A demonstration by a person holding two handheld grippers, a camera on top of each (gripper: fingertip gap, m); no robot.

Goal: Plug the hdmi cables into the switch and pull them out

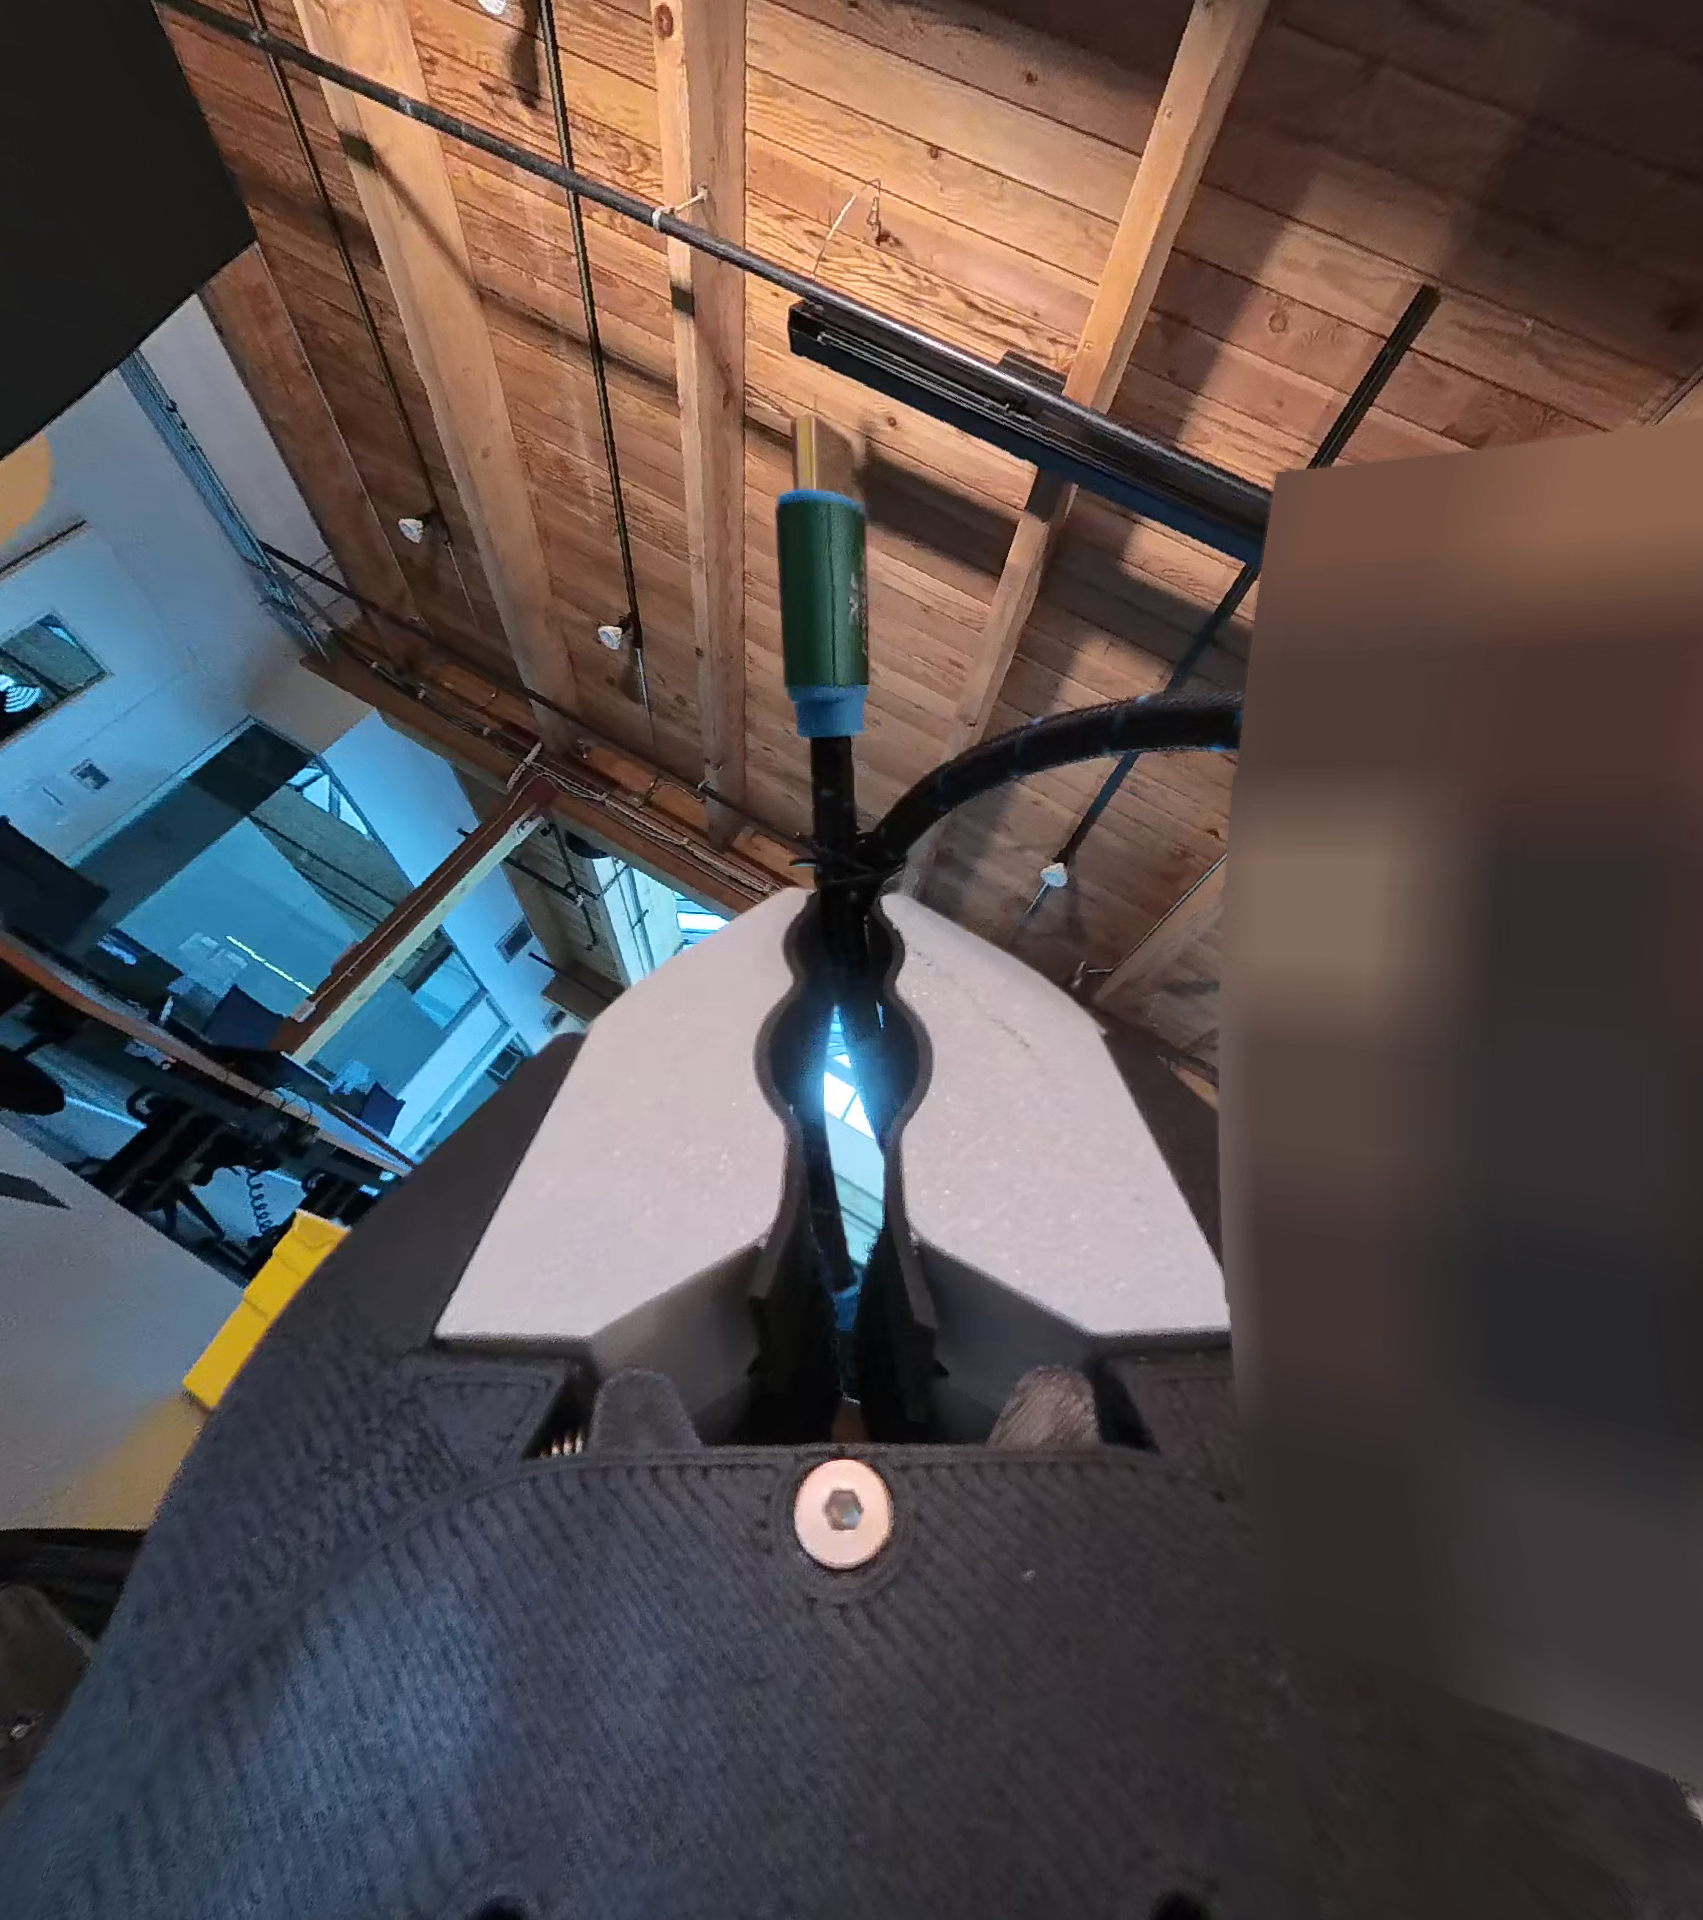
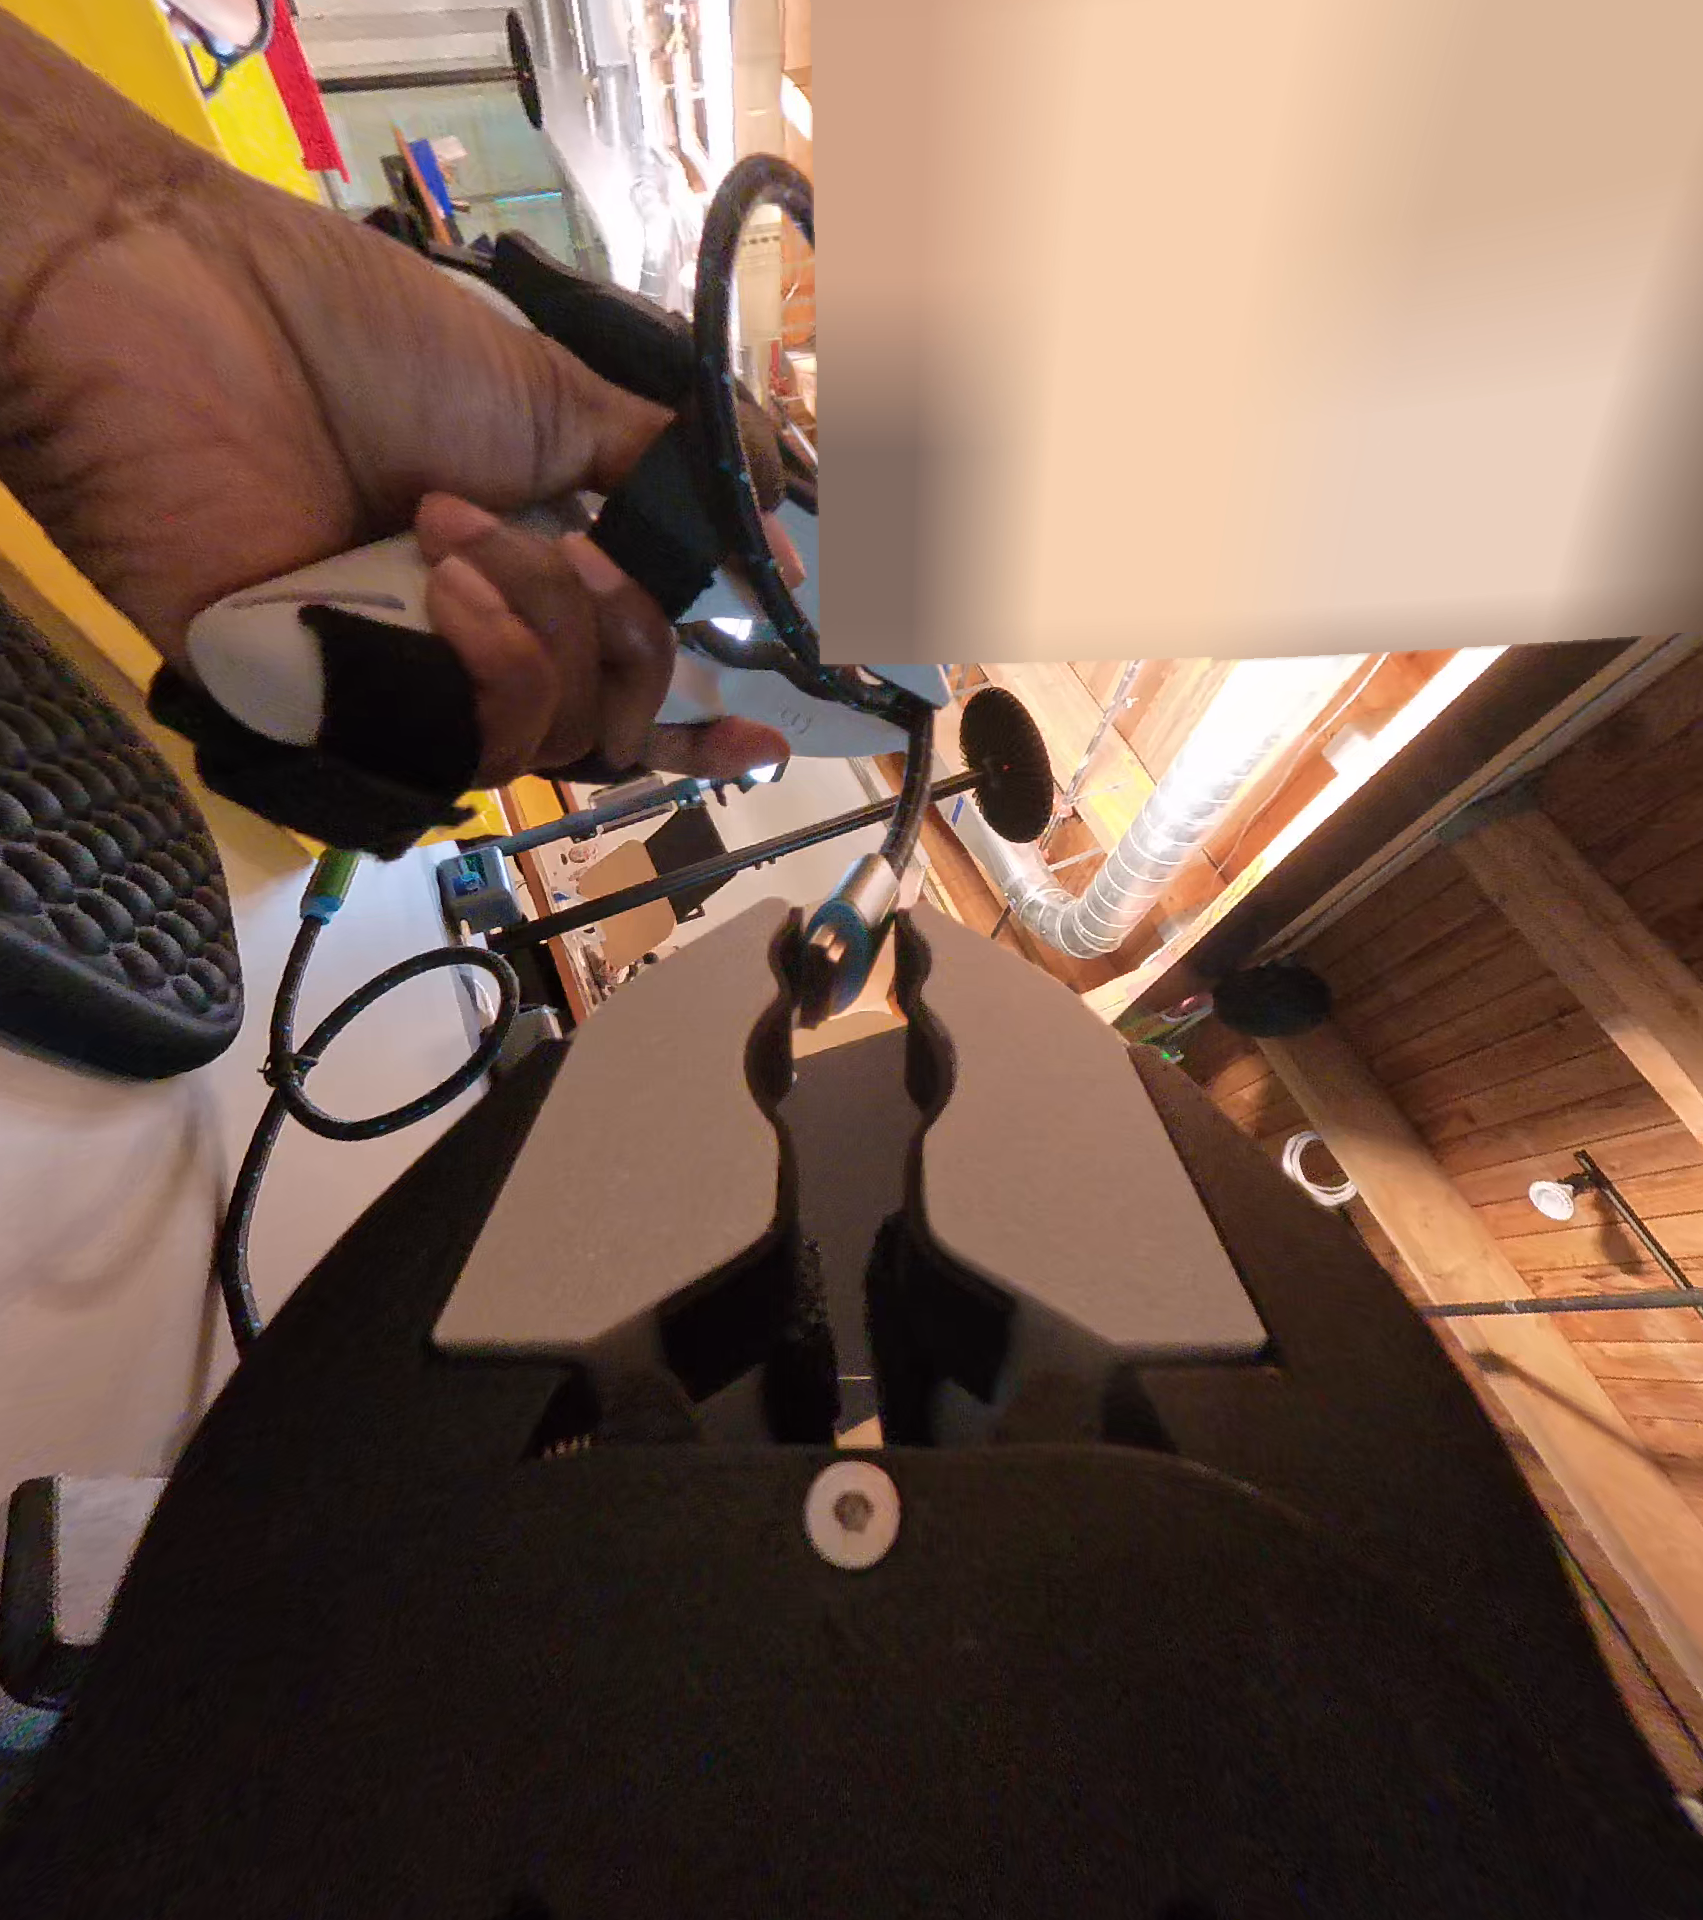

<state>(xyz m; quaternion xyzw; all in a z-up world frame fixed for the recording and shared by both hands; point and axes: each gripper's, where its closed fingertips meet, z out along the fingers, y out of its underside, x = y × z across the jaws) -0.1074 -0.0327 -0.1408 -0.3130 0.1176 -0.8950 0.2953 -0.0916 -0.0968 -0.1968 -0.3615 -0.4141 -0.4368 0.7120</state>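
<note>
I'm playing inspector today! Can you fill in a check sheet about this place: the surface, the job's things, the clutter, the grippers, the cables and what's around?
Surface: white top, partly seen.
Job's things: green HDMI plug pointing up at the ceiling; silver plug by the right fingertips; switch not seen.
Clutter: black bumpy pad at the left.
Grippers: left gripper shut on the black cable below the green plug; right gripper open around the silver plug.
Cables: black braided cable looped and tied.
Surroundings: wooden ceiling, silver duct, desks behind.
</note>
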